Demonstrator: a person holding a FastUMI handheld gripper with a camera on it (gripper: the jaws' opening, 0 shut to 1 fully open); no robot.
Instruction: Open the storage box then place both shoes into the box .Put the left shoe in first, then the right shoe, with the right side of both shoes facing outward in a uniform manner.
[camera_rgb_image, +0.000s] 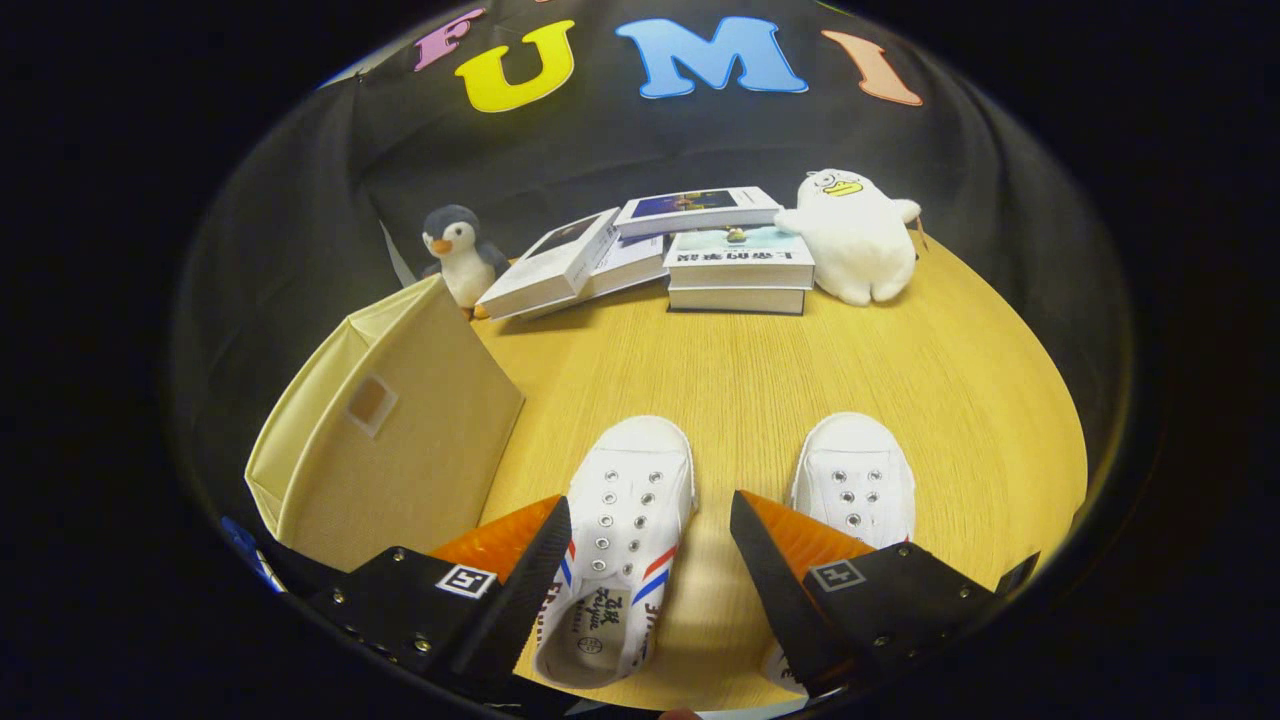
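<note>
— Wood-grain desk (760, 380) with a dark cloth wall behind it, that's the setting. What's the tool doing?

— Hanging over the near end of the desk, the tool (650, 520) has its fingers spread wide apart, gripping nothing.

— And the shoes?

— Two white canvas shoes, toes pointing away from the tool. The left shoe (622, 545) lies in the gap between the fingers, hard against the left finger, whose tip overlaps its edge. I can't tell whether they actually touch. The other finger stands clear of it, with bare desk between.

— The second one?

— The right shoe (855, 480) sits just outside the right finger, partly hidden behind it, its toe showing ahead of the fingertip.

— Where's the storage box?

— The storage box (390, 440), beige fabric, stands ahead of the tool and off to its left, beside the left shoe but apart from it. Whether it is open I can't make out from here.

— Anything further back?

— Well beyond the fingers, a spread of books (660, 260), a penguin plush (458, 255) on their left and a white duck plush (855, 235) on their right.
</note>
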